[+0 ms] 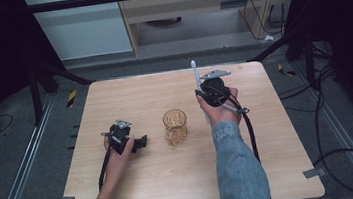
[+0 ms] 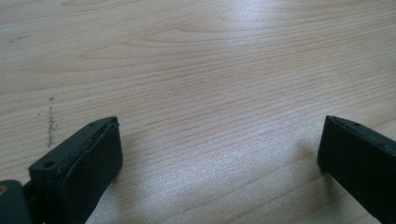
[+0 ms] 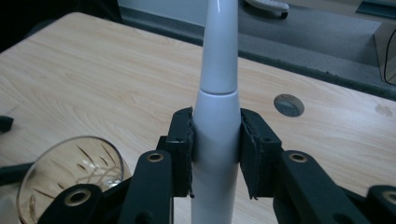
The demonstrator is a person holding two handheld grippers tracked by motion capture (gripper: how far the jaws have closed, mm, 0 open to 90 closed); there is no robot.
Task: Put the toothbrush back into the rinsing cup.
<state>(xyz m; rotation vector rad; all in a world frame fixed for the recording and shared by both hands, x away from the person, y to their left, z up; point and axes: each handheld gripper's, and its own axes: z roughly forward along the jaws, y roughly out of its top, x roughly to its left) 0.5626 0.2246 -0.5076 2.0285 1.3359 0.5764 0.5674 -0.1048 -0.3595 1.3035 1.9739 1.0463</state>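
Note:
My right gripper (image 1: 204,94) is held above the table right of centre, shut on a white electric toothbrush (image 1: 198,84) that points up and away. In the right gripper view the toothbrush (image 3: 217,107) is clamped between both black pads (image 3: 183,147) of the right gripper (image 3: 215,151). An amber cut-glass cup (image 1: 175,126) stands upright at the table's middle; its rim (image 3: 70,172) shows low and left of the right jaws. My left gripper (image 1: 141,142) rests low on the table left of the cup, open, aimed right. Between its fingers (image 2: 100,154) there is just bare wood.
The light wooden table (image 1: 139,184) has a round cable hole (image 3: 288,104) beyond the toothbrush. Black cables trail from both grippers. Dark frame legs, floor rails and cabling surround the table; a cabinet stands behind it.

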